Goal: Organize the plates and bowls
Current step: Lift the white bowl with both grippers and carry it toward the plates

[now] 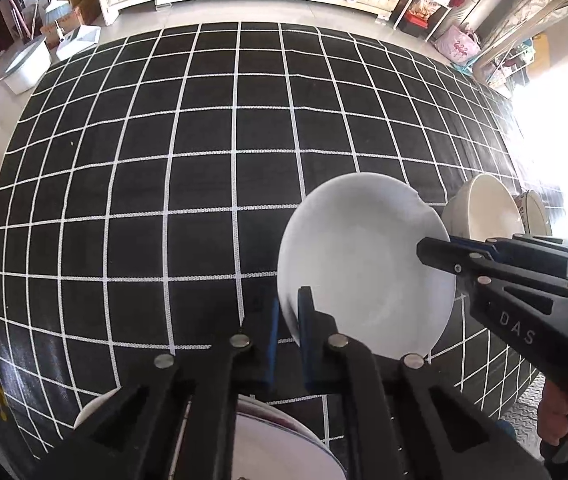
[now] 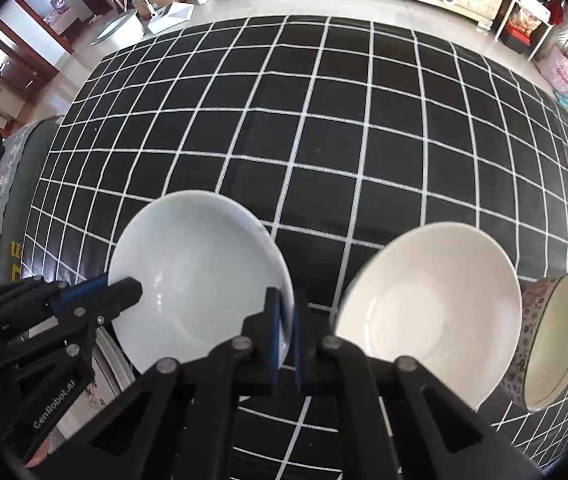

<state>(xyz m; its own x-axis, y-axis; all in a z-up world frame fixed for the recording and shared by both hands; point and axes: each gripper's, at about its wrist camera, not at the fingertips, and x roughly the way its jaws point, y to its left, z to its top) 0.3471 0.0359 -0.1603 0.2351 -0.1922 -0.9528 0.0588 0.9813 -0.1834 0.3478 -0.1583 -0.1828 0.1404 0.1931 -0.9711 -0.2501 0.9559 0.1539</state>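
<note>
White bowl (image 1: 364, 268), shallow and glossy, sits on the counter (image 1: 163, 160), which is draped in a black cloth with a white grid. Both grippers have hold of it at once. Left gripper (image 1: 286, 336): fingers (image 1: 271, 344) drawn narrow and pinched on the bowl's near-left rim, one blue pad outside, one inside. Right gripper (image 2: 288, 336): fingers (image 2: 271, 340) likewise pinched, on the opposite rim. Each wrist view shows the other gripper reaching in from the side over the bowl's edge.

Just right of the held bowl stands a cream bowl (image 2: 428, 316), larger, upright, apart from it by a thin strip of cloth. Beyond that, a patterned bowl (image 2: 552, 340) lies tilted, its mouth turned sideways, touching or nearly touching the cream bowl.

Below the left gripper, a plate (image 1: 279, 444) with a coloured rim shows partly between the arms of the tool.
</note>
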